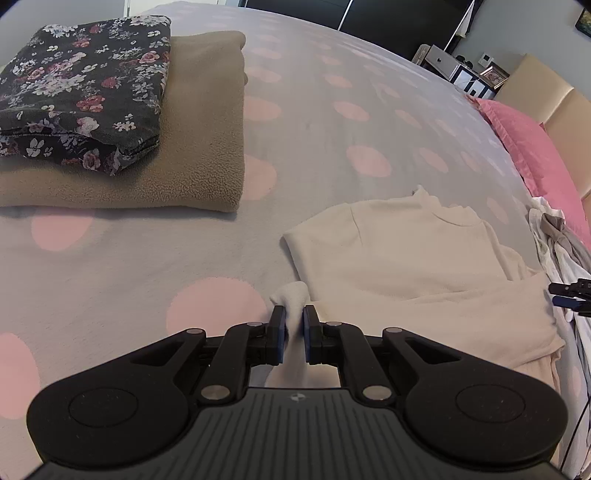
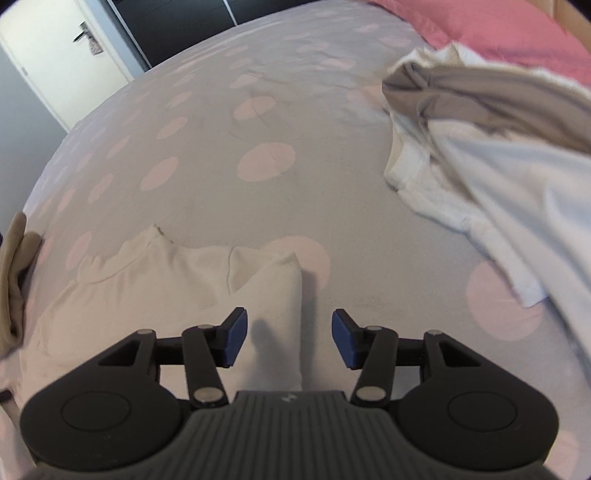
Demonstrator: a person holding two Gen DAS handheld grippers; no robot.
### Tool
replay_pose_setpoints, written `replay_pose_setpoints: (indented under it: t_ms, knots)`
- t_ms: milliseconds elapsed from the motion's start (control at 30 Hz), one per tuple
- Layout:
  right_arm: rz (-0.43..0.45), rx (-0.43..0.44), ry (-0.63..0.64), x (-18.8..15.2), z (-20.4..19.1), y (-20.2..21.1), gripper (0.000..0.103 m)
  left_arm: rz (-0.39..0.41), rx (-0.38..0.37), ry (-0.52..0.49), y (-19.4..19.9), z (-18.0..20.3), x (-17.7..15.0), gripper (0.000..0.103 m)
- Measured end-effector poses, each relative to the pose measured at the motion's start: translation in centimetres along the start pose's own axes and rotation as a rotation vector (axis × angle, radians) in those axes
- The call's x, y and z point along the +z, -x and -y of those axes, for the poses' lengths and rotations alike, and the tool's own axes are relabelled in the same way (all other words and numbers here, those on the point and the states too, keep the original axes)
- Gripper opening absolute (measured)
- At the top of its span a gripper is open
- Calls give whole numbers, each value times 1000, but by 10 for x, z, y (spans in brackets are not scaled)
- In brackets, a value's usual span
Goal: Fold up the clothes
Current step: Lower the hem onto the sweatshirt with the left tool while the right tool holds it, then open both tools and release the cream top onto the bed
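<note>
Left wrist view: left gripper (image 1: 294,320) low over the bed, jaws nearly together, pinching a bunched end of the cream top (image 1: 413,254); cloth runs between the pads and down toward the camera.
Cream top, position: lies flat on the grey bedspread (image 1: 314,110) with pink dots, collar pointing away from the camera, one sleeve folded across the body on the right.
Folded stack: dark floral garment (image 1: 81,92) sits on top of a tan fleece (image 1: 207,122), far left on the bedspread, well apart from the cream top.
Right edge: pink pillow (image 1: 532,147) at the head of the bed; a loose pile of clothes (image 1: 554,236) beside the top; tip of the other gripper just visible there.
Right wrist view: right gripper (image 2: 289,338) with jaws standing apart, pads clear of the cloth; a folded sleeve of the cream top (image 2: 155,280) lies below, between the fingers, not gripped.
Pile, same view: white and grey-brown clothes (image 2: 480,155) heaped upper right, near the pink pillow (image 2: 498,29); apart from the cream top.
Image quality: right view blurred.
</note>
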State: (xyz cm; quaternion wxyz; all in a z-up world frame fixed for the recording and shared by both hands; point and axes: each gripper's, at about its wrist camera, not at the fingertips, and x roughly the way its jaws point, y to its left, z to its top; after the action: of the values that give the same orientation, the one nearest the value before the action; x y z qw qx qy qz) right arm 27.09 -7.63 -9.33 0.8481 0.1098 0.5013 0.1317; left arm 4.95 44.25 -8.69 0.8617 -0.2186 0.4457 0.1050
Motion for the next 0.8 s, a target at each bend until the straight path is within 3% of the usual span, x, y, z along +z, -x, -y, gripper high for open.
replay_pose_setpoints:
  t_ms: [67, 133, 167, 300, 467, 500, 567, 600, 667, 800]
  knots:
    - [-33, 37, -39, 1, 2, -13, 52, 1, -9, 3, -2, -1, 1, 7]
    - [-50, 52, -47, 0, 1, -21, 21, 8, -22, -5, -4, 0, 2, 7]
    - [-37, 46, -38, 1, 0, -20, 13, 16, -28, -11, -4, 1, 2, 7]
    - [72, -20, -24, 10, 3, -11, 12, 33, -42, -27, -5, 8, 6, 7]
    - [13, -24, -24, 6, 12, -28, 13, 31, -1, -39, -13, 13, 4, 8]
    - [19, -37, -13, 6, 11, -27, 20, 24, 3, -35, -14, 12, 3, 11]
    - [35, -64, 6, 6, 10, -22, 39, 18, 6, -21, -13, 9, 1, 26]
    - [46, -78, 13, 7, 9, -17, 40, 19, 5, -11, -11, 7, 0, 30]
    - [45, -50, 2, 8, 12, -7, 41, 36, -11, 20, -5, 2, -4, 50]
    - [-10, 27, 6, 0, 18, 12, 46, 35, -43, 33, 4, 2, -10, 52]
